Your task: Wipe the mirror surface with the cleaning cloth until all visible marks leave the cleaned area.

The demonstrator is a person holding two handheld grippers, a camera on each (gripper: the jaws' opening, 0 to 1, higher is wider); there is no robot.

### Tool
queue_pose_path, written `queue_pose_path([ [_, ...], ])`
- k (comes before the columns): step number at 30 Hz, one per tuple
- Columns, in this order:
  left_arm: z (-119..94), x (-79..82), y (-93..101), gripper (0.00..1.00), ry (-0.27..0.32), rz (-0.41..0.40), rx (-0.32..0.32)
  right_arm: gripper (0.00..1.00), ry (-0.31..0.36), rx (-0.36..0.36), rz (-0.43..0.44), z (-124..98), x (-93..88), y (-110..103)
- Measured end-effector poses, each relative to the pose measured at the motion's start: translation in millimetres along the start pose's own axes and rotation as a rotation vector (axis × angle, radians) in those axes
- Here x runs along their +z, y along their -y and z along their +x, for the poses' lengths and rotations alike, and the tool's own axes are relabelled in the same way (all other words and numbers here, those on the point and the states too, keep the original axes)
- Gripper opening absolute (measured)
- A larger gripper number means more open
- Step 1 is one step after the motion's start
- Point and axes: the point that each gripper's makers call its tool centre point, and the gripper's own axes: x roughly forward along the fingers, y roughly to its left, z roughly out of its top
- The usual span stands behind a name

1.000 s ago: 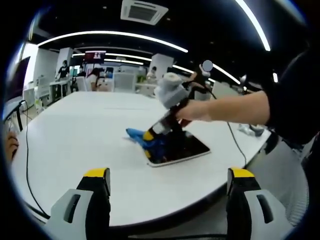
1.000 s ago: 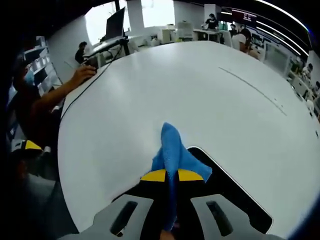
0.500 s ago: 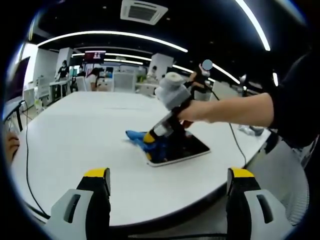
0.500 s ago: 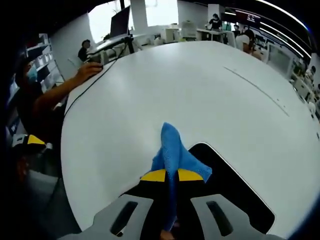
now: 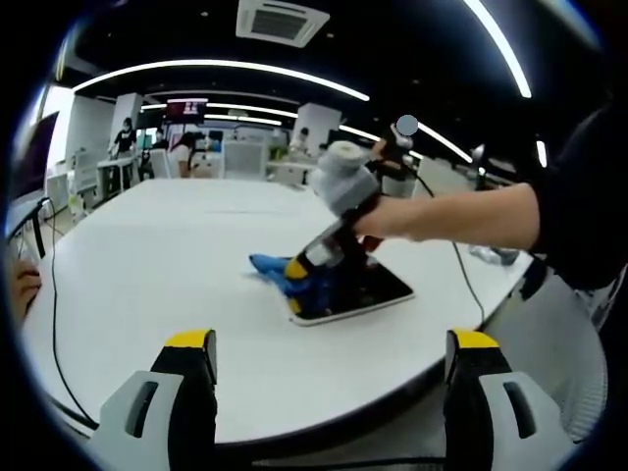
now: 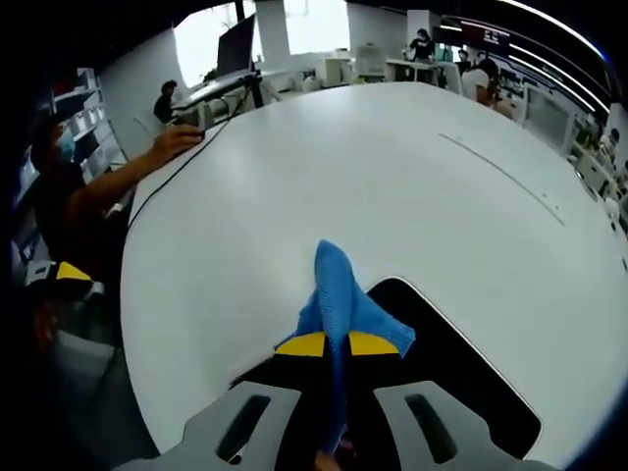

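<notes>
Looking along my right gripper (image 6: 337, 345), I see its two yellow-tipped jaws closed tight on the blue cleaning cloth (image 6: 340, 299), a fold of it pinched between them and the rest fanning out ahead. The cloth lies partly on the near corner of the mirror (image 6: 461, 388) and partly on the white table (image 6: 294, 177). From the left gripper view, that same gripper (image 5: 312, 263) slants down from a person's hand (image 5: 383, 218) and presses the cloth (image 5: 280, 272) onto the mirror's (image 5: 378, 289) left end.

My left gripper (image 5: 334, 378) hangs off the table's (image 5: 147, 265) near edge, well apart from the mirror, its two jaws spread wide with nothing between them.

I count one mirror, dark and rectangular with rounded corners, lying flat, and one cloth. I cannot make out any marks on the glass. One black cable (image 6: 186, 157) trails across the table toward another person's hand (image 6: 175, 140) at its far edge.
</notes>
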Motion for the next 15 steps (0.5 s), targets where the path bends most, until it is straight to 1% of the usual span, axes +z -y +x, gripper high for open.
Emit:
queue_pose_path([
  [3,0.0,0.0,0.1,0.97,0.000,0.000,-0.001,0.01,0.004,-0.001,-0.002,-3.7,-4.0,-1.4],
  [10,0.1,-0.6,1.0,0.97,-0.004,0.003,-0.006,0.01,0.008,-0.003,0.018,-10.1,-13.3,9.8],
  [15,0.0,-0.6,0.3,0.97,-0.004,0.002,-0.002,0.00,0.017,-0.004,0.029,-15.1,-17.6,13.2],
])
